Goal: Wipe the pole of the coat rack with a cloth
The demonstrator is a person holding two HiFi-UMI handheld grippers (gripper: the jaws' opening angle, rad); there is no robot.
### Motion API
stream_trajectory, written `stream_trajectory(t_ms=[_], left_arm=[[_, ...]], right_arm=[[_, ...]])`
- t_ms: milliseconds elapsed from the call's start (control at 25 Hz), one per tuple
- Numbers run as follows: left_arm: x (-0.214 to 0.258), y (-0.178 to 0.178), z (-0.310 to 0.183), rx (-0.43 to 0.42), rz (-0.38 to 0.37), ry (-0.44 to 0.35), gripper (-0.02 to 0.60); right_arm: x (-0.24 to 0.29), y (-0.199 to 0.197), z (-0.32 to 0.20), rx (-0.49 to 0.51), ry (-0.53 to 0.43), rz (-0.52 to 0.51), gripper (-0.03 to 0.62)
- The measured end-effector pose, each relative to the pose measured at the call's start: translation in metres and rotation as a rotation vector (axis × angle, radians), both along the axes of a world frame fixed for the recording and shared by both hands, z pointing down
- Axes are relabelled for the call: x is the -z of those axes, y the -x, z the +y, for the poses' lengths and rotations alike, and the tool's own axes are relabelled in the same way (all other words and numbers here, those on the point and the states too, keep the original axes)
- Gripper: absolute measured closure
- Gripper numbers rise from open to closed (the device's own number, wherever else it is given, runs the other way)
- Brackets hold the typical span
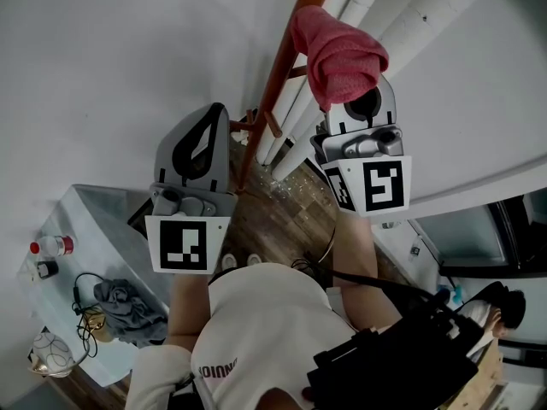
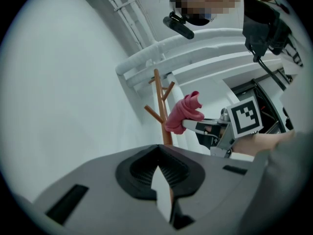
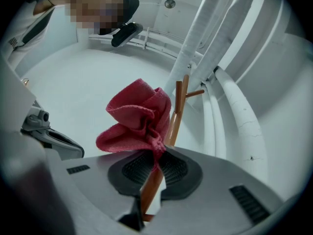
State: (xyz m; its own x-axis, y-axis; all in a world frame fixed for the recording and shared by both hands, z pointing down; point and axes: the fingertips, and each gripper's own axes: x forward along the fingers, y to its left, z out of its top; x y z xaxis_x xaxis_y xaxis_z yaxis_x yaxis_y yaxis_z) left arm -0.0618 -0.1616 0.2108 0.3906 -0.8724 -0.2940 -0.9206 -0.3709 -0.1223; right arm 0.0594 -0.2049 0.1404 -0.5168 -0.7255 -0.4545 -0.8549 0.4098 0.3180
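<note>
— What sort of room is it?
— In the head view a plain white wall (image 1: 102, 49) runs from 9 to 12 o'clock. Thick white pipes (image 1: 385, 7) climb at 1 o'clock, and a dark wooden floor (image 1: 273, 216) shows near the centre.
— Any table?
— A pale table (image 1: 102, 237) sits at 8 o'clock, carrying a small bottle (image 1: 53, 246), black cables (image 1: 85, 293) and a crumpled grey rag (image 1: 128, 304).
— Where is the cloth?
— The pink cloth (image 3: 137, 114) is up at 12 o'clock, bunched against the orange pole (image 1: 280, 75) of the coat rack. The right gripper (image 3: 155, 163) has its jaws pinching the cloth's lower fold.
— And the other one?
— The left gripper (image 2: 157, 153) is at 9 o'clock from the pole, apart from it. Its jaws are pressed together at the tips, with nothing between them.
</note>
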Motion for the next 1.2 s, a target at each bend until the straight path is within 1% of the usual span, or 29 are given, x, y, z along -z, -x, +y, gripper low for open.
stream_trajectory(t_ms=[1200], left_arm=[[-0.006,0.004,0.004,0.003,-0.008,0.017,0.568]], right_arm=[[-0.052,0.004,-0.007,-0.008,0.140,0.004,0.548]])
